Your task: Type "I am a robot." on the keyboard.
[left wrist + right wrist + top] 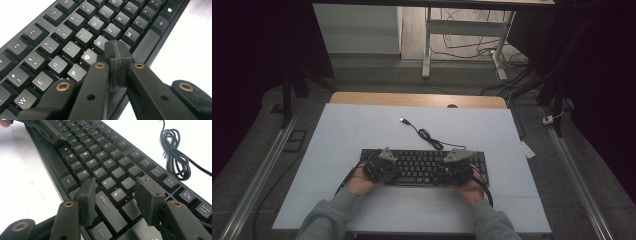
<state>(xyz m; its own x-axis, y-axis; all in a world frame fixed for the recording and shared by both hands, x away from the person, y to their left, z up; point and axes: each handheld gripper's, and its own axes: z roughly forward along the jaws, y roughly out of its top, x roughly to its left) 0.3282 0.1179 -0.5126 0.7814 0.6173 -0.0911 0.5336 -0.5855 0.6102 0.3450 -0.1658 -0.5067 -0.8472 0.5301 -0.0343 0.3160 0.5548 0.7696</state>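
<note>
A black keyboard (pixel 424 167) lies across the white table mat, near the person's side. My left gripper (pixel 381 168) hovers over its left half; in the left gripper view its jaws are pressed together, tips (pixel 118 53) just above the keys (pixel 82 37) near G and H, holding nothing. My right gripper (pixel 456 169) is over the keyboard's right half. In the right gripper view its gripper (pixel 115 192) stands open, pads spread above the Shift key (pixel 106 206), with nothing between them. The keyboard's cable (pixel 428 136) coils behind it and ends in a loose USB plug (pixel 403 120).
The white mat (pixel 362 130) covers a wooden table whose far edge (pixel 417 99) shows beyond it. Metal rails (pixel 579 180) run along both sides. Desk legs and loose wires (pixel 462 50) sit on the floor beyond. The coiled cable (pixel 175 152) lies right of the function keys.
</note>
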